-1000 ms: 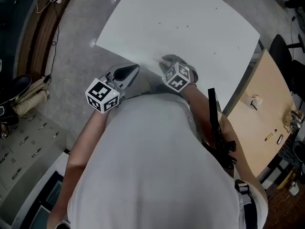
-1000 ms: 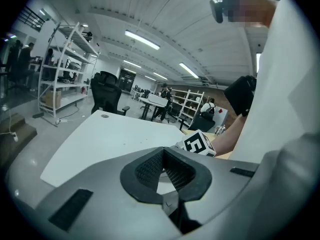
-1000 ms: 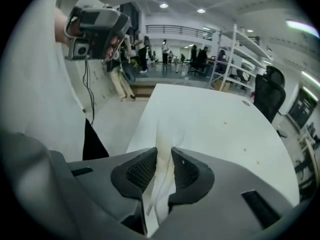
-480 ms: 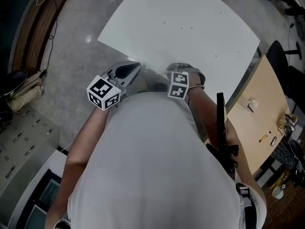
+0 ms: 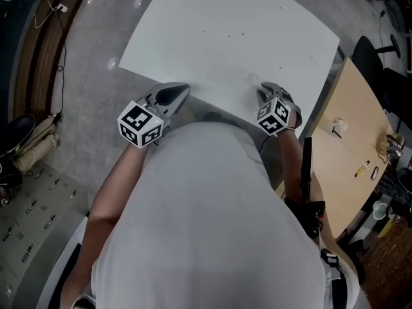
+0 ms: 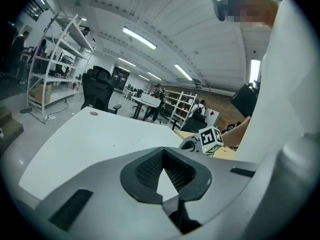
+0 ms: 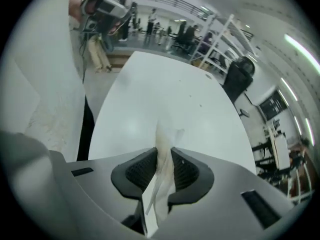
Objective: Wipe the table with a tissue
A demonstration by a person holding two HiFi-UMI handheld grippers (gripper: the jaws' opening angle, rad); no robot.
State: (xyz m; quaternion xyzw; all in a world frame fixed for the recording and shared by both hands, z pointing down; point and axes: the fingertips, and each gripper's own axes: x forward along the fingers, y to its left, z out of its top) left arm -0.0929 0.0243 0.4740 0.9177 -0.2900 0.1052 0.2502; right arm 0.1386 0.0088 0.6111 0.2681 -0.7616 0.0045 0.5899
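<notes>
Tissue [image 7: 161, 134] is pinched between the pads of the right gripper [image 5: 264, 90], whose jaws are closed on it. A crumpled white end sticks out past the tips and appears to rest on the white counter [image 5: 225, 24], near the front edge toward the right corner. That gripper points steeply down at the surface. Left gripper [image 5: 179, 92] is held roughly level at the same edge, further left, well apart from the right one. Its jaws meet tip to tip with nothing between them. Person in a white shirt [image 5: 206, 224] stands close to the counter. Tan counter [image 5: 360, 127] with a few small items stands just beside the white one, on the right.
</notes>
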